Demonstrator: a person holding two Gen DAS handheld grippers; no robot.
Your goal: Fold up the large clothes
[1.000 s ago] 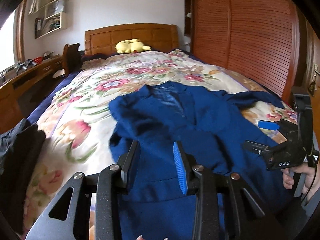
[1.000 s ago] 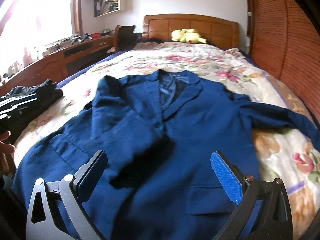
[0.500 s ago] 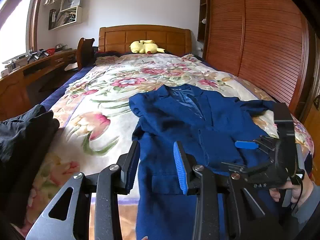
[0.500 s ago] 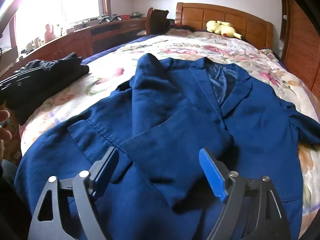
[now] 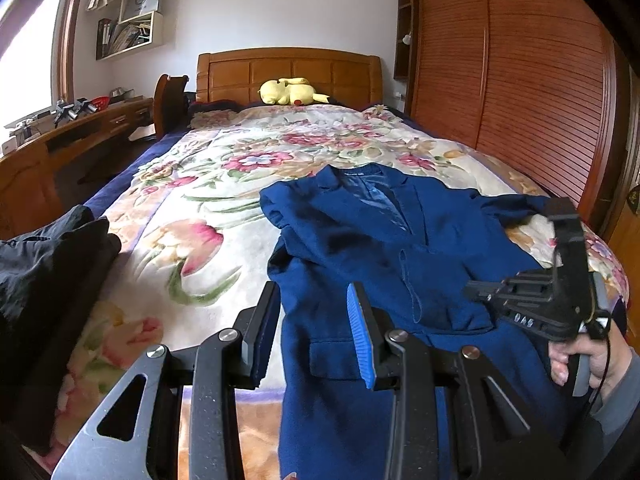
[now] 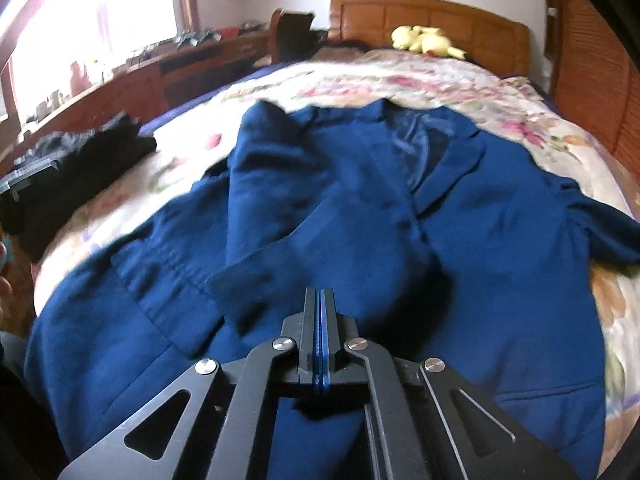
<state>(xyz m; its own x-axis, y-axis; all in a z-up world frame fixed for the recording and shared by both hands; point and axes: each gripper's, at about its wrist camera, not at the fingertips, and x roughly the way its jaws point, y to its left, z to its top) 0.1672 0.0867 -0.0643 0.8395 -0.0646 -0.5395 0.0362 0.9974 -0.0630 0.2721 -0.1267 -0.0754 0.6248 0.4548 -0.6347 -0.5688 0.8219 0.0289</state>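
Observation:
A dark blue suit jacket [image 5: 372,248] lies face up on the flowered bedspread [image 5: 208,200], collar toward the headboard, its left sleeve folded across the chest [image 6: 304,224]. My left gripper [image 5: 314,332] is open and empty, raised over the jacket's left hem edge. My right gripper [image 6: 319,320] is shut with nothing between its pads, just above the jacket's lower front; it also shows at the right of the left wrist view [image 5: 536,300], held by a hand. The jacket's right sleeve [image 6: 600,232] lies out to the right.
A pile of black clothes [image 5: 44,264] lies at the bed's left edge, also in the right wrist view [image 6: 76,172]. A yellow plush toy [image 5: 288,92] sits by the wooden headboard [image 5: 288,68]. A wooden desk [image 5: 60,140] runs along the left, a slatted wardrobe [image 5: 512,92] along the right.
My right gripper has closed from wide open to shut. Both grippers have drawn back toward the foot of the bed, so the jacket looks farther away.

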